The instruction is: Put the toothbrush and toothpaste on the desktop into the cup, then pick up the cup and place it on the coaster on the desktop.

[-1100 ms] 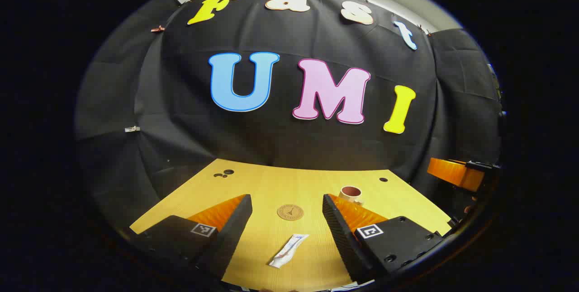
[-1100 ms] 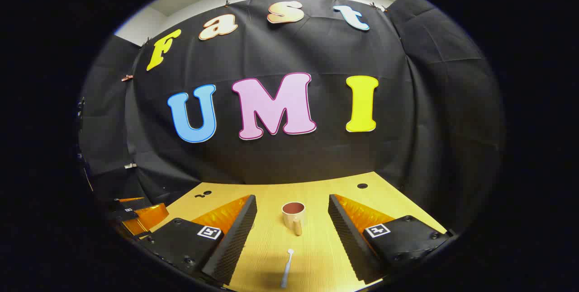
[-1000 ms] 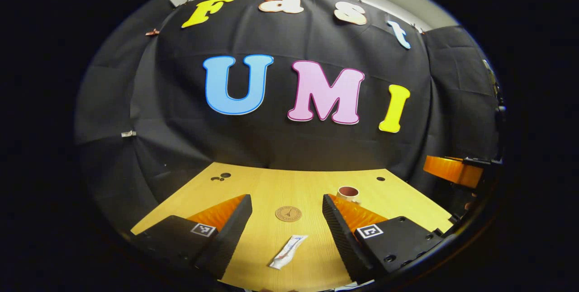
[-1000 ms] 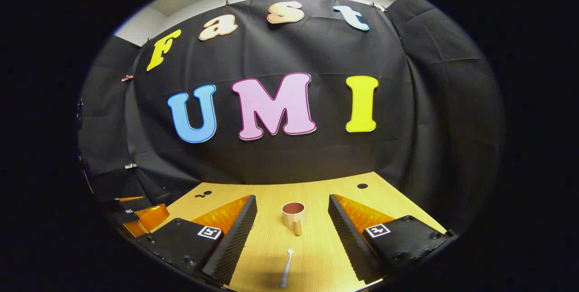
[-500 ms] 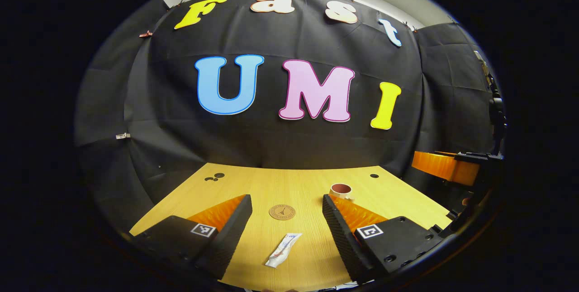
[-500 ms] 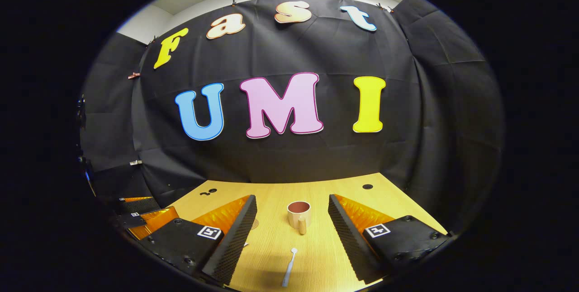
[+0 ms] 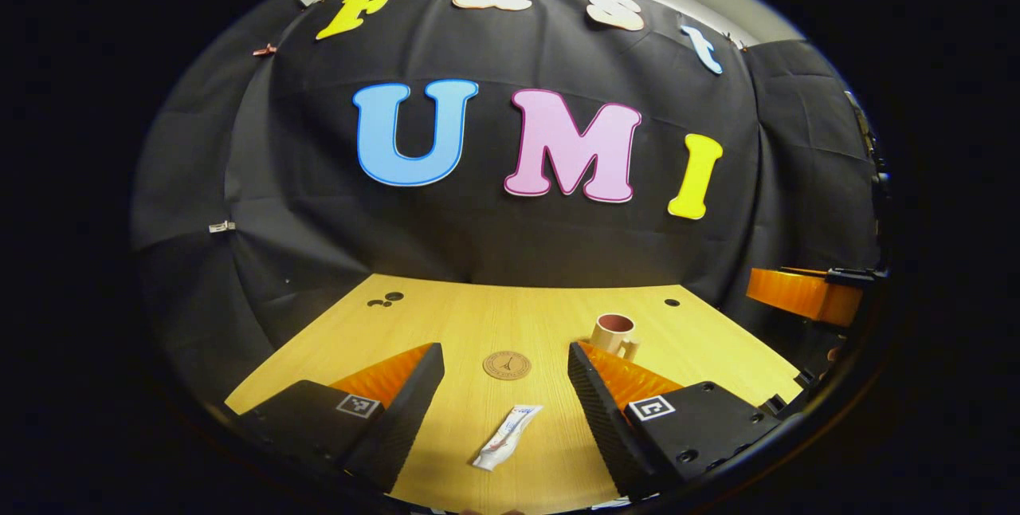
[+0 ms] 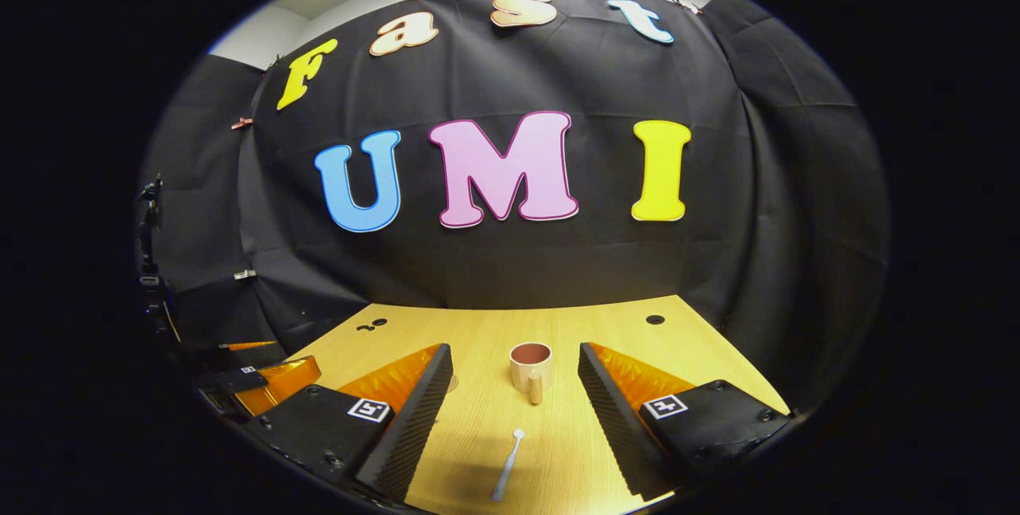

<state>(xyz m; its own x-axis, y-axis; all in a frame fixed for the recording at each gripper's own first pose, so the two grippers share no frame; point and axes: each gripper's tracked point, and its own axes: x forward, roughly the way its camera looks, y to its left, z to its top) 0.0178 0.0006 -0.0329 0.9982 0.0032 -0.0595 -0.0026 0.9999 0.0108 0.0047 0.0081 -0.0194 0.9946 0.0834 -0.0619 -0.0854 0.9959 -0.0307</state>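
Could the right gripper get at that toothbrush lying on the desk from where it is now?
Probably yes. The right gripper is open, and the toothbrush lies flat on the desktop between its fingers, with the cup standing apart farther back and nothing between.

Both cameras sit low over the near edge of the wooden desktop (image 7: 446, 324), looking forward and slightly down toward the black cloth back wall. The left gripper view looks along its own fingers from the left, the cup (image 7: 612, 333) off to its right. The right gripper view faces the cup (image 8: 530, 367) head-on. Both views share the desktop and cup.
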